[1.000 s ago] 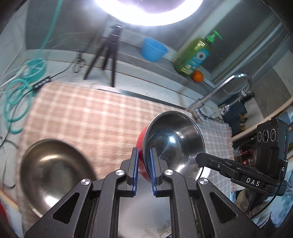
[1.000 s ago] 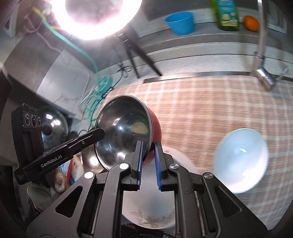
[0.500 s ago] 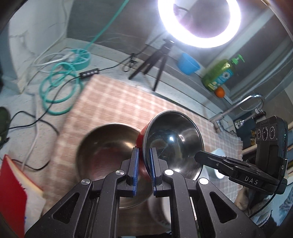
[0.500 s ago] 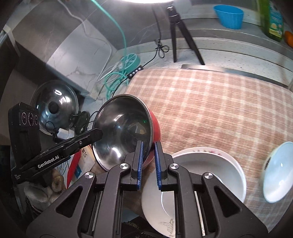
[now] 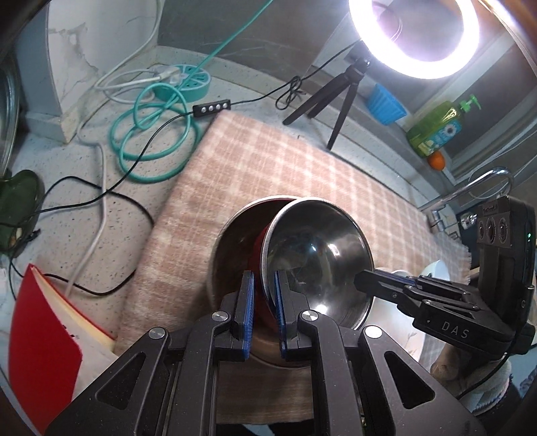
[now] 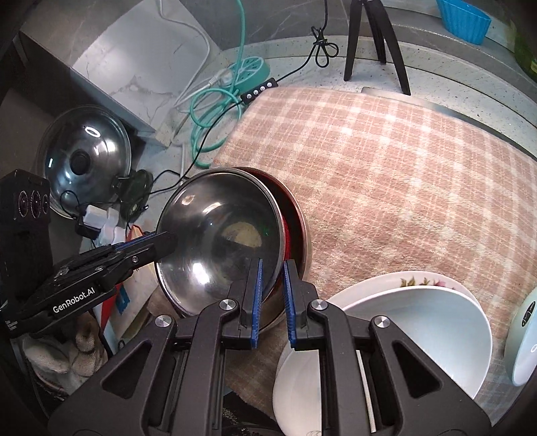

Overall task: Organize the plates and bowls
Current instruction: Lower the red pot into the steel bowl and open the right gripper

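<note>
Pinching the near-left rim of the red-bodied steel bowl point(image 5: 315, 258), the left gripper point(image 5: 263, 312) was nearly closed; bowl sat tilted inside a bigger steel bowl point(image 5: 235, 241) on the plaid cloth point(image 5: 268, 167). Right gripper point(image 6: 272, 302) clamped the opposite rim, w/ white bowls point(image 6: 419, 322) near right. Contact betw. bowls hidden.

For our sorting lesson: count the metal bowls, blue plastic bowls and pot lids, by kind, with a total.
Metal bowls: 2, the red-sided bowl and the larger steel bowl
Blue plastic bowl: 1
Pot lid: 1
Total: 4
</note>
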`<state>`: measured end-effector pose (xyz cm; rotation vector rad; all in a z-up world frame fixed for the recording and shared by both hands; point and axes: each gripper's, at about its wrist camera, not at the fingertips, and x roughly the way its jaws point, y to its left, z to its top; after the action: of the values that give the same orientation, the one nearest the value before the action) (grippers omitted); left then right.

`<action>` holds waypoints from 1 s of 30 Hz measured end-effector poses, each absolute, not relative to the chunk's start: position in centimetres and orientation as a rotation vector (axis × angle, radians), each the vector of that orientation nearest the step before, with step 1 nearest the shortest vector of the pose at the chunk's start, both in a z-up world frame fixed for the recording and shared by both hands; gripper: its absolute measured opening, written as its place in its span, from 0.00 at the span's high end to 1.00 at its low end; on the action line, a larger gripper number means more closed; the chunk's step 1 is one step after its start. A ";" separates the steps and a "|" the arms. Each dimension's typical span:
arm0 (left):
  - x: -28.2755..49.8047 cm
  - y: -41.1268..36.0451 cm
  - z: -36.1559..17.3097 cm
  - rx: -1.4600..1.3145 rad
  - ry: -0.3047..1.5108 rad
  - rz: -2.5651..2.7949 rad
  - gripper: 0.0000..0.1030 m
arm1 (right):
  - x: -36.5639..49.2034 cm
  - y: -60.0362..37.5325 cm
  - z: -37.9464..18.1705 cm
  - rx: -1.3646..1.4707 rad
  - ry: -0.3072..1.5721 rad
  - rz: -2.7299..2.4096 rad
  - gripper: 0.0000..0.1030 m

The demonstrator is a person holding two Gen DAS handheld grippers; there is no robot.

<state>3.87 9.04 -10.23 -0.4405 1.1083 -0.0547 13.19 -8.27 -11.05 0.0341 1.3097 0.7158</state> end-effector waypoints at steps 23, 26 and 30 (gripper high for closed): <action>4.4 9.0 -11.7 -0.349 1.157 -0.011 0.90 | 12.3 -5.6 -11.8 -0.143 1.266 0.675 0.85; 4.4 8.9 -11.6 -0.337 1.157 -0.011 0.90 | 12.4 -5.7 -11.8 -0.137 1.264 0.679 0.78; 4.4 8.9 -11.3 -0.338 1.145 -0.007 0.89 | 12.2 -5.7 -11.3 -0.118 1.245 0.705 0.64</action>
<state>4.35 8.88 -11.26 -0.3382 1.1451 -0.0075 12.24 -5.75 -11.33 -0.1179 1.2451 0.7045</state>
